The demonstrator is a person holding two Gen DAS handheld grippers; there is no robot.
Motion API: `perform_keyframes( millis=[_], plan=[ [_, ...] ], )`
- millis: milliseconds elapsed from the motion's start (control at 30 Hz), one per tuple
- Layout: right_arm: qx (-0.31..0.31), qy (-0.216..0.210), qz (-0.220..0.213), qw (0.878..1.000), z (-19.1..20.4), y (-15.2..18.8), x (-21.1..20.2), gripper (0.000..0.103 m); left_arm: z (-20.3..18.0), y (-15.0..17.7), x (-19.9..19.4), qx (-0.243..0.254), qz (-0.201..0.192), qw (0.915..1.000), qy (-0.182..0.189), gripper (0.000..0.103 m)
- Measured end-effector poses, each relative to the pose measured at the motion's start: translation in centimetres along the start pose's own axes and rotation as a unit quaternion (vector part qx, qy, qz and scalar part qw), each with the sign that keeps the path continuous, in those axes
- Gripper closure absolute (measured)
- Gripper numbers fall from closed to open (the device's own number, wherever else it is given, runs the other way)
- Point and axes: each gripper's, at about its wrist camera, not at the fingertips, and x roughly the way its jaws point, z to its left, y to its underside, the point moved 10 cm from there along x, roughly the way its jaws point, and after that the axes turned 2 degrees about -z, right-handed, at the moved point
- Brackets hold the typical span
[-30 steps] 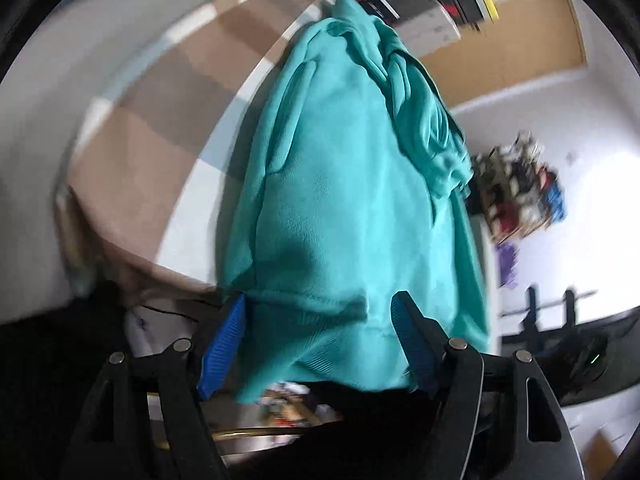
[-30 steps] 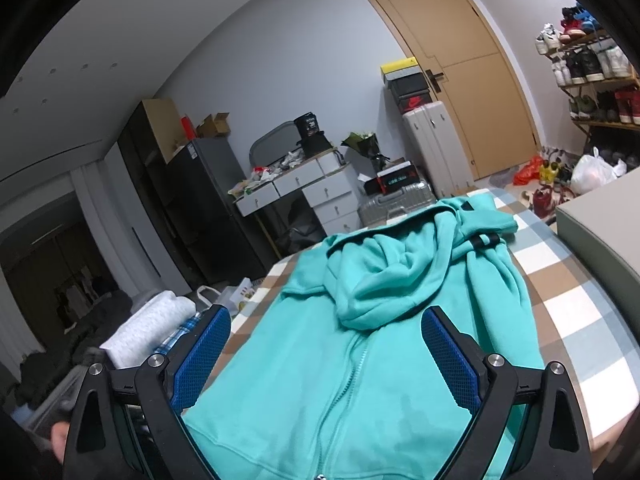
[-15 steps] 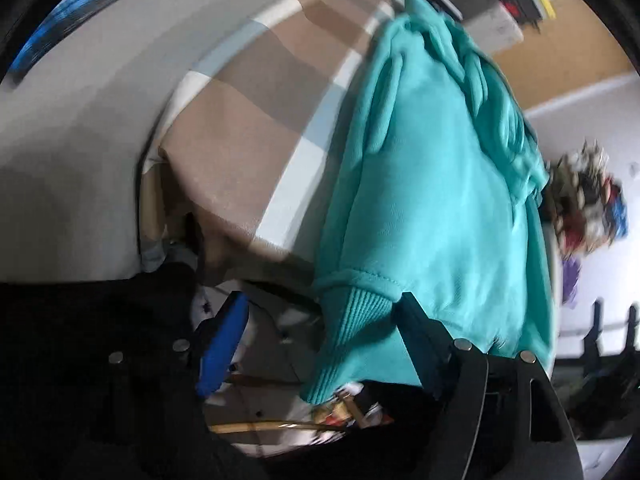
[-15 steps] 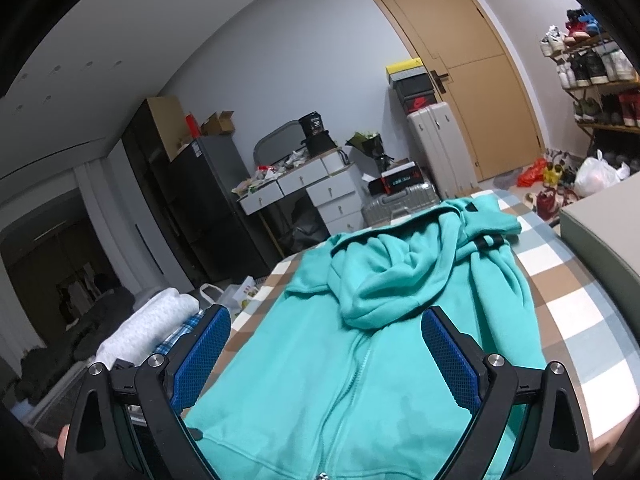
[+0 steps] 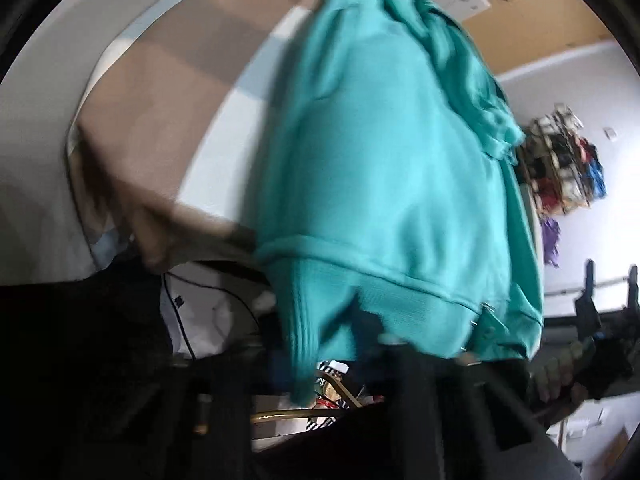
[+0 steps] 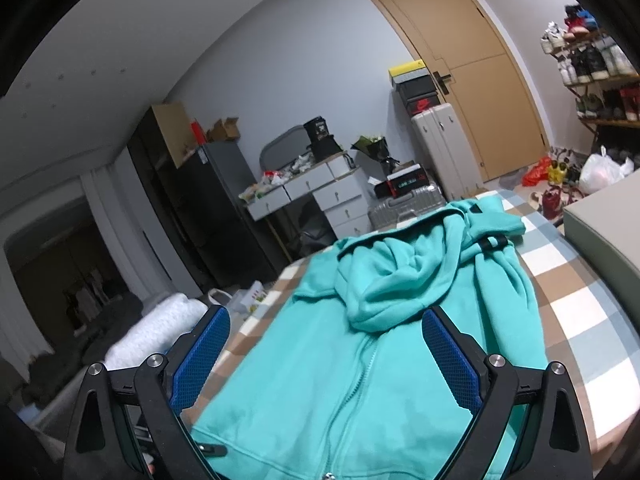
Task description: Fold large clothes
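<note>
- The left gripper (image 5: 320,344) is low at the near edge of the bed. Its jaws have just been closing, and the ribbed bottom band (image 5: 308,320) of the hoodie is between them. The picture is blurry there, but the jaws look pinched tight on that band.
- The right gripper (image 6: 324,364) is wide open. Its blue pads (image 6: 450,360) stand far apart and hold nothing. It hangs just over the front of the hoodie, near the zipper (image 6: 352,384).
- The teal hoodie (image 6: 380,360) lies spread out on the bed, front side up. Its hood (image 6: 396,280) is bunched in a heap near the far end, and one sleeve (image 6: 508,280) runs down the side.
- The bottom band hangs a little over the near edge of the bed.
- The bed has a checked cover (image 6: 580,320) with brown, white and blue squares.
- I think the hoodie is soft and floppy, thick but not heavy. It will sag and bend wherever no one holds it.
- It does not look slippery, and it will not break.
- The ribbed band is a good spot to grab, because it is thick and firm. I think the other corner of that band is the best place for the open gripper.
- Pinching near the metal zipper could slip, so cloth is better.
</note>
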Motion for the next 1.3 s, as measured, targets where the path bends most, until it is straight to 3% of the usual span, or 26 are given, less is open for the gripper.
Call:
perform_keyframes(
  millis=[33,133,300,367,467,500,533,633,700,800,833,867,900,933,1033,1100,1167,1233,1300],
  plan=[
    [0.020,-0.004,0.003,1.000,-0.8,-0.3,-0.3,0.005,-0.6,0.0,-0.2,0.012,-0.006,0.9999,-0.004,0.097],
    [0.061,0.012,0.046,0.997,-4.0,-0.8,-1.3,0.005,-1.7,-0.2,-1.0,0.047,-0.020,0.9986,0.014,0.100],
    [0.107,0.097,0.087,0.986,-11.4,-1.6,-4.8,0.005,-1.6,-0.5,-1.8,0.083,-0.045,0.9955,0.000,0.101],
    [0.110,0.137,0.145,0.974,-13.6,0.0,-4.8,0.004,-1.7,-0.6,-1.5,0.088,-0.046,0.9951,0.000,0.100],
    [0.112,0.130,0.246,0.954,-14.2,4.1,-3.5,0.006,-1.5,-0.9,-0.9,0.071,-0.035,0.9969,0.008,0.096],
    [0.113,0.130,0.271,0.947,-14.1,5.3,-3.1,0.006,-1.5,-0.9,-0.8,0.068,-0.028,0.9971,0.018,0.088],
    [0.112,0.132,0.293,0.940,-14.1,6.4,-2.7,0.009,-1.8,-0.8,-0.7,0.068,-0.022,0.9972,0.024,0.077],
    [0.115,0.132,0.343,0.923,-13.7,9.0,-1.5,0.018,-1.8,-1.0,-0.3,0.061,-0.012,0.9977,0.027,0.055],
    [0.105,0.147,0.361,0.915,-13.8,10.0,-1.2,0.030,-2.2,-1.2,-0.2,0.063,-0.016,0.9974,0.032,0.055],
    [0.090,0.165,0.370,0.910,-13.3,10.9,-1.0,0.059,-2.1,-1.6,0.3,0.032,-0.008,0.9974,0.065,0.055],
    [0.095,0.157,0.371,0.910,-12.8,11.0,-1.0,0.082,-2.0,-1.7,0.2,0.020,-0.006,0.9972,0.072,0.058],
    [0.089,0.163,0.370,0.910,-12.8,11.0,-1.1,0.085,-2.0,-1.6,0.1,0.024,-0.008,0.9973,0.069,0.067],
    [0.076,0.176,0.364,0.911,-12.9,10.5,-1.3,0.088,-2.4,-1.6,-0.5,0.047,-0.016,0.9966,0.066,0.097],
    [0.075,0.183,0.355,0.914,-13.0,9.7,-1.5,0.090,-2.7,-1.5,-1.2,0.055,-0.022,0.9953,0.077,0.101],
    [0.098,0.171,0.307,0.931,-13.0,6.6,-2.6,0.092,-3.5,-1.7,-3.0,0.062,-0.041,0.9932,0.090,0.101],
    [0.080,0.172,0.285,0.940,-12.6,5.4,-3.2,0.092,-3.9,-1.7,-4.1,0.079,-0.063,0.9918,0.078,0.101],
    [0.042,0.205,0.291,0.933,-13.3,5.7,-3.5,0.092,-3.8,-1.6,-4.1,0.090,-0.068,0.9919,0.059,0.101],
    [0.029,0.248,0.323,0.913,-15.4,7.7,-3.6,0.092,-3.2,-1.4,-3.2,0.099,-0.065,0.9926,0.024,0.101],
    [0.036,0.256,0.344,0.903,-16.2,9.4,-3.5,0.092,-2.5,-1.2,-2.2,0.115,-0.062,0.9913,-0.017,0.101]
  ],
)
